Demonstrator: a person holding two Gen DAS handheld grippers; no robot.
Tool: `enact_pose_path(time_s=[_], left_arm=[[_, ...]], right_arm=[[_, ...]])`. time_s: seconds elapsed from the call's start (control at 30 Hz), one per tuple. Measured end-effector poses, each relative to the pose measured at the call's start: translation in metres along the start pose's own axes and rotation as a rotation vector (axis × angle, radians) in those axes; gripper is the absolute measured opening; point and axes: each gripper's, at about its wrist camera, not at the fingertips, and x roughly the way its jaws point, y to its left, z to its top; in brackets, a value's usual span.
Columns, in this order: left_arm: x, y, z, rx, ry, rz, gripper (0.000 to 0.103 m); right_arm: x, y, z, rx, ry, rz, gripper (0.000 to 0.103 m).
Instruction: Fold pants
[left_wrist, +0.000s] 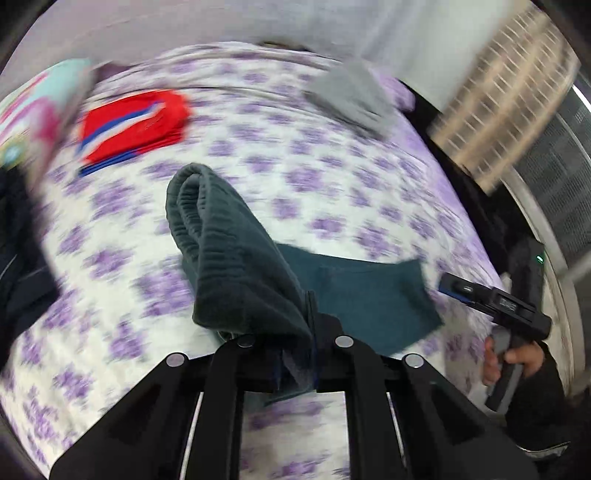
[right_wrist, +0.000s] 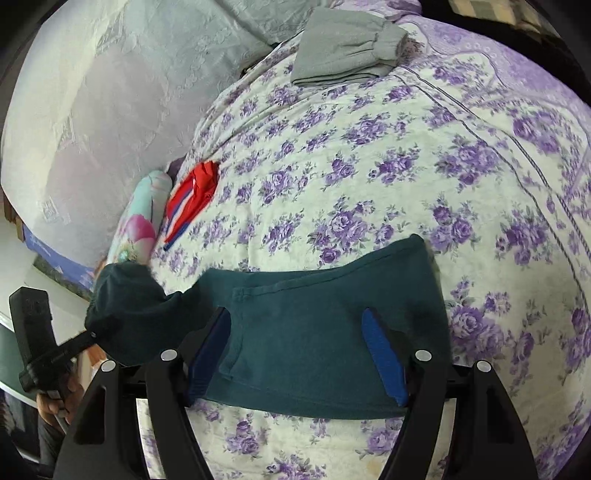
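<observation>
Dark teal pants (right_wrist: 314, 332) lie partly folded on a purple-flowered bedspread (right_wrist: 369, 166). My left gripper (left_wrist: 295, 354) is shut on the pants' waistband end (left_wrist: 229, 258) and holds it lifted above the bed; the rest of the pants (left_wrist: 369, 302) trails flat to the right. My right gripper (right_wrist: 299, 354) is open, its blue-padded fingers (right_wrist: 384, 358) spread over the flat part of the pants without clamping it. The right gripper also shows in the left wrist view (left_wrist: 491, 299), and the left gripper in the right wrist view (right_wrist: 40, 339), holding the bunched end (right_wrist: 125, 306).
Folded red garment with blue and white stripes (left_wrist: 136, 125) lies at the far left of the bed. Folded grey garment (right_wrist: 343, 48) lies at the far side. A flowered pillow (right_wrist: 140, 221) lies by the red garment. A wall (right_wrist: 92, 110) borders the bed.
</observation>
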Motion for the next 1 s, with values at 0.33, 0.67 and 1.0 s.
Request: enact_pose_path(time_s=[0.33,0.67,1.0], left_arm=[[0.107,-0.086,-0.006,0.155,0.213,-0.082,0.019],[0.125,-0.073,-0.018,0.075,0.291,-0.064,0.074],[0.084,0.014,-0.024,-0.145,0.180,0.099,0.080]], right_arm=[[0.005,-0.040,-0.025,0.116,0.033,0.034,0.075],[0.010,-0.021,-0.017,0.086,0.079,0.078,0.085],[0.061,0.018,-0.007,-0.003,0.160,-0.045,0.088]])
